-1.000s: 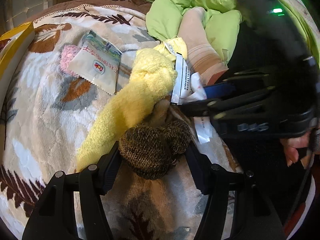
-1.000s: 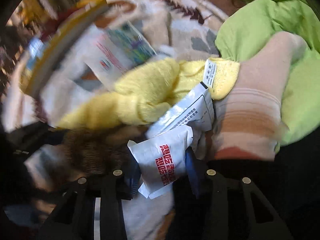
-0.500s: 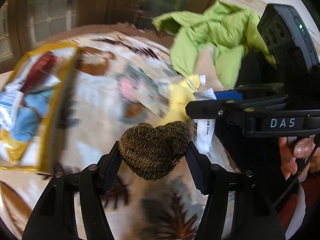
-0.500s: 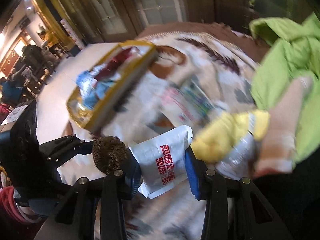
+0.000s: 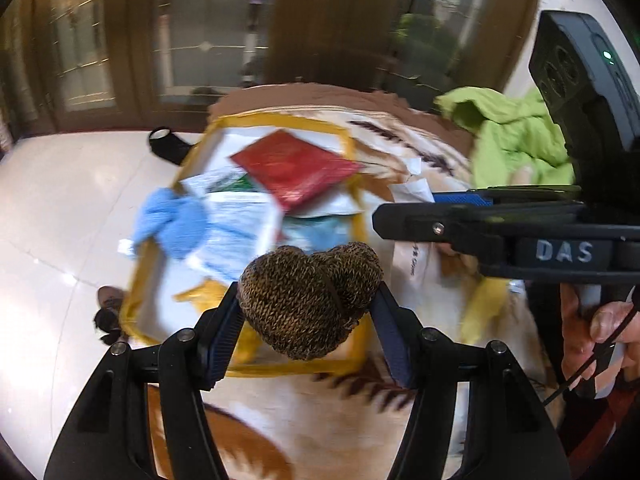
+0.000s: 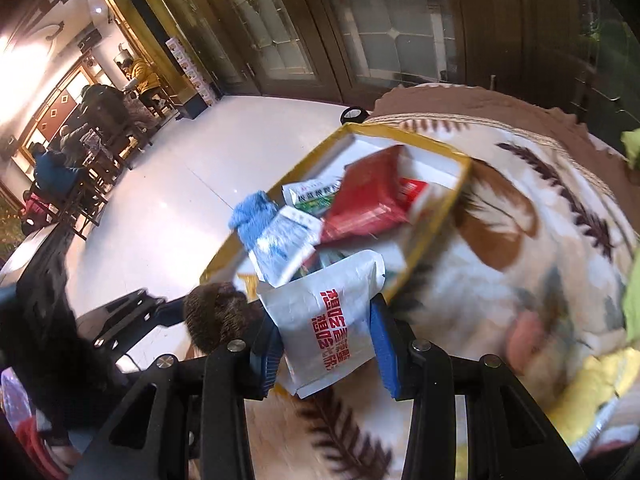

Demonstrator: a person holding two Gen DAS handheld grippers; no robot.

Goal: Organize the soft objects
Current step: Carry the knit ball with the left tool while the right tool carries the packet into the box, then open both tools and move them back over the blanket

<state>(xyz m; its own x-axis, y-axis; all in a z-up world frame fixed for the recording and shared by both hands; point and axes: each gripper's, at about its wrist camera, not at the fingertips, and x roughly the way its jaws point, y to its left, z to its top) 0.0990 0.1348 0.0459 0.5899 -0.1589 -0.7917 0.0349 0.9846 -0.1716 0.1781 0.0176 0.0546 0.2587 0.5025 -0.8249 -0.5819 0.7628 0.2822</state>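
Two grabs at once: your left gripper (image 5: 306,314) is clamped on the brown knit sock ball (image 5: 310,298), held above the near edge of the yellow-rimmed box (image 5: 280,122), which sits at about 11 o'clock. Over at 3 o'clock, your right gripper (image 6: 326,342) is squeezing a white packet (image 6: 332,320) with red print, up over the leaf-print blanket (image 6: 520,280).

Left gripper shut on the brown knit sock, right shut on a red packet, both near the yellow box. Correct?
Not quite. The right gripper is shut on a white packet with red print, as the right wrist view shows; the red packet lies in the yellow box. The left gripper does hold the brown knit sock.
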